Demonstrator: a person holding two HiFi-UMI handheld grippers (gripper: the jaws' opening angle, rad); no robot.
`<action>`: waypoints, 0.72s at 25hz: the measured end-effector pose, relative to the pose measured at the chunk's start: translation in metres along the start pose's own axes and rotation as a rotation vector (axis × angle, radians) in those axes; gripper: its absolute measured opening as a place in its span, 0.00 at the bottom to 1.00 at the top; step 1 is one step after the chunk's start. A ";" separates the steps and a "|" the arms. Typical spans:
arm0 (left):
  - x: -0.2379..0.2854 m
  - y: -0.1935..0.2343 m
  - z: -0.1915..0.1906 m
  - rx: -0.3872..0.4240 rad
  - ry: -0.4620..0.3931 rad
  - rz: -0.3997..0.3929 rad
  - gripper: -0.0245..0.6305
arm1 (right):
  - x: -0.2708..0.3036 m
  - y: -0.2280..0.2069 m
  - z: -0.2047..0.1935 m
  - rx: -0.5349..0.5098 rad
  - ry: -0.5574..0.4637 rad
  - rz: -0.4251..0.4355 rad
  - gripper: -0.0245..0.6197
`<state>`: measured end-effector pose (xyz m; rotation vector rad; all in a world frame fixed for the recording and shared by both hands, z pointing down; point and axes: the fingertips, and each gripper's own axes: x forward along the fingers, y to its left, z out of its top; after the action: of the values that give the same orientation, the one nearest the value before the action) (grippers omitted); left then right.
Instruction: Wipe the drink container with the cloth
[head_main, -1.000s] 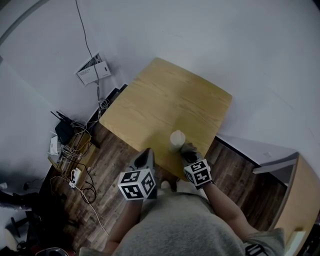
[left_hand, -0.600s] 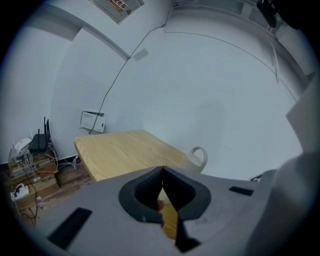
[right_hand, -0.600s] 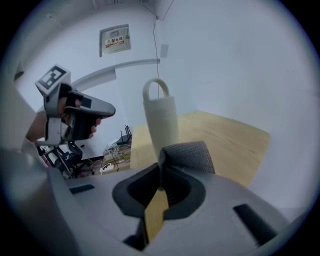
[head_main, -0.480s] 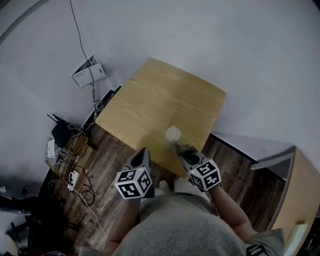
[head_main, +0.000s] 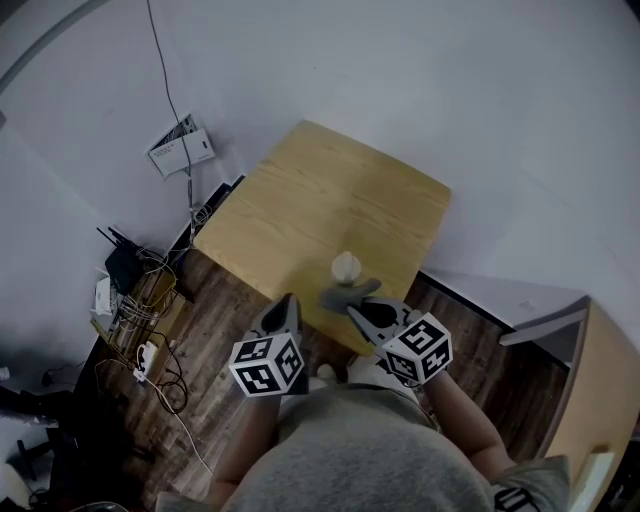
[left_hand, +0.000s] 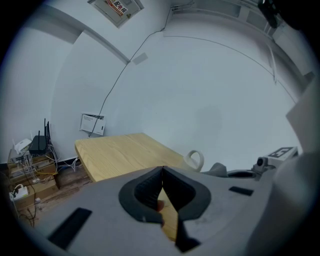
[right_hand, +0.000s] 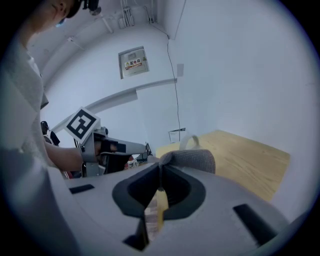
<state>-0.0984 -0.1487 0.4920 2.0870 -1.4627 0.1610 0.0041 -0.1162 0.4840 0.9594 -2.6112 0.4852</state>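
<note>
A white cup (head_main: 345, 266) with a handle stands upright near the front edge of the wooden table (head_main: 310, 210). In the right gripper view only its handle (right_hand: 188, 141) shows, behind the cloth. My right gripper (head_main: 354, 311) is shut on a grey cloth (head_main: 346, 296). The cloth hangs just in front of the cup; whether they touch cannot be told. The pinched cloth (right_hand: 193, 159) bulges past the jaws of the right gripper (right_hand: 160, 168). My left gripper (head_main: 286, 303) is shut and empty, left of the cup and off the table's front edge. The left gripper view has the left gripper (left_hand: 161, 171), the cup (left_hand: 195, 160) and the cloth (left_hand: 218, 169).
Cables, a router and small boxes (head_main: 135, 290) clutter the wood floor left of the table. A wall box (head_main: 180, 146) with a cable sits on the white wall behind. A second wooden surface (head_main: 600, 400) lies at the far right.
My right gripper has drawn back from the cup toward the person, and the grey cloth now shows between gripper and cup. The left gripper has barely moved.
</note>
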 end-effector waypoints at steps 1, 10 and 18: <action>-0.001 0.000 0.000 0.000 -0.001 0.002 0.04 | 0.000 0.000 0.005 -0.001 -0.015 0.000 0.05; -0.006 0.003 0.002 0.001 -0.016 0.028 0.04 | 0.016 -0.011 0.006 0.002 -0.018 0.004 0.05; -0.005 0.005 0.004 -0.007 -0.023 0.043 0.04 | 0.034 -0.028 -0.031 0.039 0.077 -0.024 0.05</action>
<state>-0.1062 -0.1477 0.4885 2.0592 -1.5197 0.1484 0.0034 -0.1427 0.5316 0.9630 -2.5279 0.5576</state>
